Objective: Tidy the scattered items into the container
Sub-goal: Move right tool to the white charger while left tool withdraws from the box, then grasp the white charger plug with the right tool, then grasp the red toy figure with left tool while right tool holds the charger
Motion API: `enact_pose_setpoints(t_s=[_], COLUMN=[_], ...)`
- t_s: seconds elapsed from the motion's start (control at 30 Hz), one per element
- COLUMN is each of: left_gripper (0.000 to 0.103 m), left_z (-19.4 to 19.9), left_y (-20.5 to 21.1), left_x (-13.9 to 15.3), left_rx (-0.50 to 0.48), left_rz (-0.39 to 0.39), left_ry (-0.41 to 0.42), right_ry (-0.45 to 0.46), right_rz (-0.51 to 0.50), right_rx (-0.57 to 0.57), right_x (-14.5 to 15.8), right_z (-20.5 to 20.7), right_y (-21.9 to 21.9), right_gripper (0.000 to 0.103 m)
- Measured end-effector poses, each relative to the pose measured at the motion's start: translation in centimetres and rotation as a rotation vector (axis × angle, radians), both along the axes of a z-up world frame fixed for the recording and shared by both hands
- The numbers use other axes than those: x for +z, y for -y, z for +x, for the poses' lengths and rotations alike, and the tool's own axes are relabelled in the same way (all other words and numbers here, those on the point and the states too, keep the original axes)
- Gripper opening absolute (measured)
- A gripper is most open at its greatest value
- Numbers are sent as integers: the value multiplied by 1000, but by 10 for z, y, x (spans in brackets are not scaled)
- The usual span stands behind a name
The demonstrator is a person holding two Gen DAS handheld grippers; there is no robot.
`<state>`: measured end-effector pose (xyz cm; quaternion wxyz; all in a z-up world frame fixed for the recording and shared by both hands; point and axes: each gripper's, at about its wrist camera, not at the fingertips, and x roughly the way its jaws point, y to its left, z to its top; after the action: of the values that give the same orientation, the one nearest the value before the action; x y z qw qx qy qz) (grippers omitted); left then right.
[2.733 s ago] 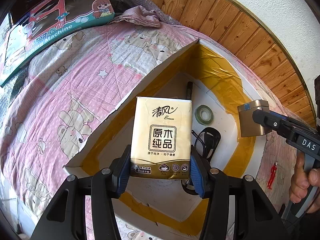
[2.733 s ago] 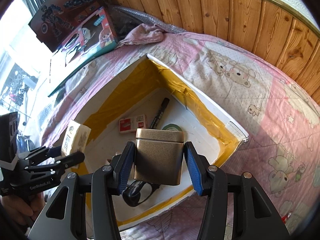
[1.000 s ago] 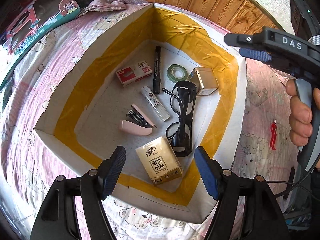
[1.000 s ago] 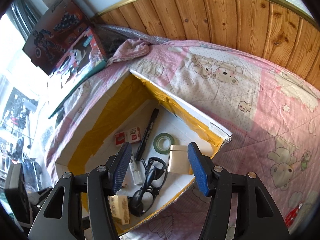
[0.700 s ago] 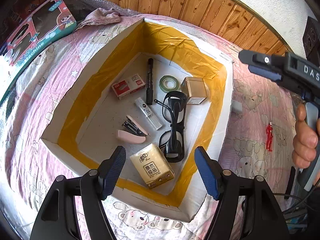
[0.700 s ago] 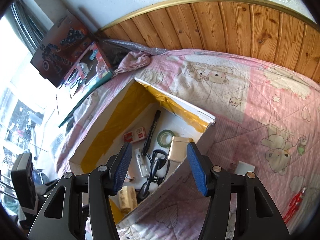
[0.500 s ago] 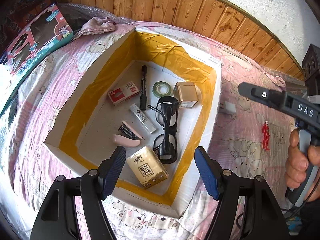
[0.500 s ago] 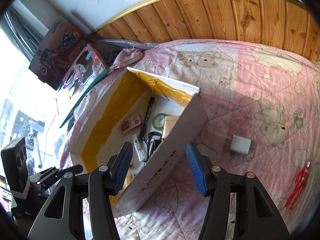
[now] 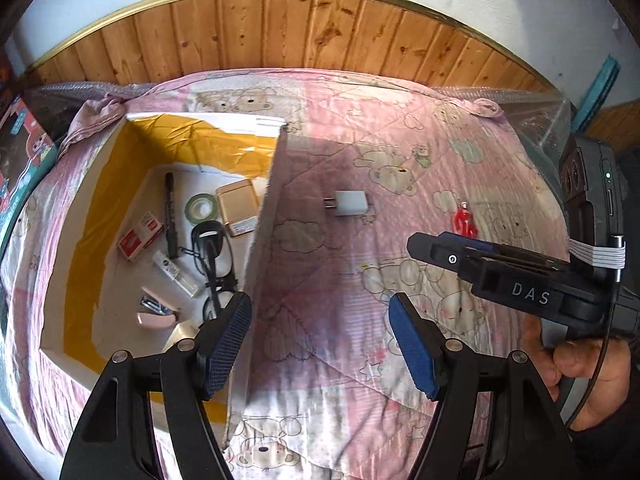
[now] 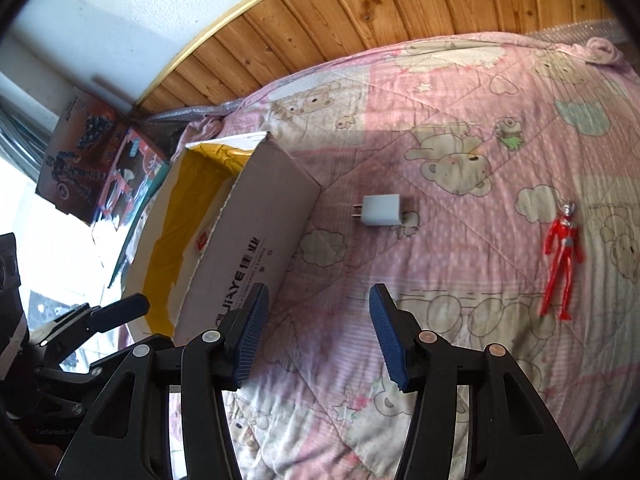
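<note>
Two grippers hang over a pink bear-print quilt (image 9: 360, 140), both with jaws spread wide and holding nothing: the left gripper (image 9: 320, 338) sits just past the near right corner of the box (image 9: 262, 216), and the right gripper (image 10: 316, 328) is over bare quilt to the right of the box, a hand (image 9: 580, 376) on its grip in the left view. The box is open-topped cardboard, white outside and lined with yellow tape, lying on the left part of the quilt. Inside it, from the far wall toward the near one, lie a black marker (image 9: 170, 214), a green tape roll (image 9: 202, 208), a gold tin (image 9: 237, 208) against the right wall, a red-and-white carton (image 9: 140, 236), a clear tube (image 9: 176, 268), black glasses (image 9: 212, 264), a pink stapler (image 9: 158, 316) and a tissue pack (image 9: 182, 334) (mostly hidden behind the left finger). Outside the box, a white charger (image 10: 380, 210) lies flat on the quilt just right of its right wall, prongs pointing at the box. Well to the right of the box, beyond the charger, a red figure (image 10: 562, 258) lies flat. Beyond the box's left wall, toy boxes (image 10: 100, 168) lean near the wooden panelling (image 9: 300, 28).
</note>
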<state>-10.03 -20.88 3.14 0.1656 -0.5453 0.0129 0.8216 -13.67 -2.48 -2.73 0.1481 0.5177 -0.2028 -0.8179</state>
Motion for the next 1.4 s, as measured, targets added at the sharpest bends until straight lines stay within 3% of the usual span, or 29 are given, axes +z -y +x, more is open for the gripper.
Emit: enact_pose_setpoints(t_s=[0.23, 0.37, 0.47, 0.57, 0.8, 0.93, 1.0, 1.2, 1.3, 1.4], left_gripper=[72, 72, 72, 72, 72, 72, 72, 72, 72, 72], left_z=[-31, -51, -54, -49, -40, -46, -50, -68, -79, -82], left_y=[-51, -60, -59, -56, -43, -43, -46, -57, -77, -111], left_x=[-20, -41, -51, -55, -69, -79, -82, -88, -94, -100], left_rx=[-77, -34, -8, 2, 10, 25, 21, 2, -31, -97], left_rz=[19, 56, 69, 58, 47, 51, 50, 58, 66, 86], left_ry=[18, 87, 127, 146, 214, 246, 252, 257, 262, 278], right_ry=[34, 24, -10, -63, -144, -185, -162, -22, 1, 3], right_rz=[4, 21, 34, 120, 441, 586, 552, 189, 92, 66], right_rx=[-194, -168, -41, 152, 639, 765, 734, 404, 232, 43], right_x=[-15, -17, -16, -22, -67, -103, -112, -97, -83, -67], right_z=[11, -9, -39, -71, -110, -116, -120, -123, -104, -68], right_y=[-65, -74, -54, -19, 59, 83, 79, 5, -45, -105], right_gripper=[55, 55, 55, 55, 55, 55, 50, 50, 50, 50])
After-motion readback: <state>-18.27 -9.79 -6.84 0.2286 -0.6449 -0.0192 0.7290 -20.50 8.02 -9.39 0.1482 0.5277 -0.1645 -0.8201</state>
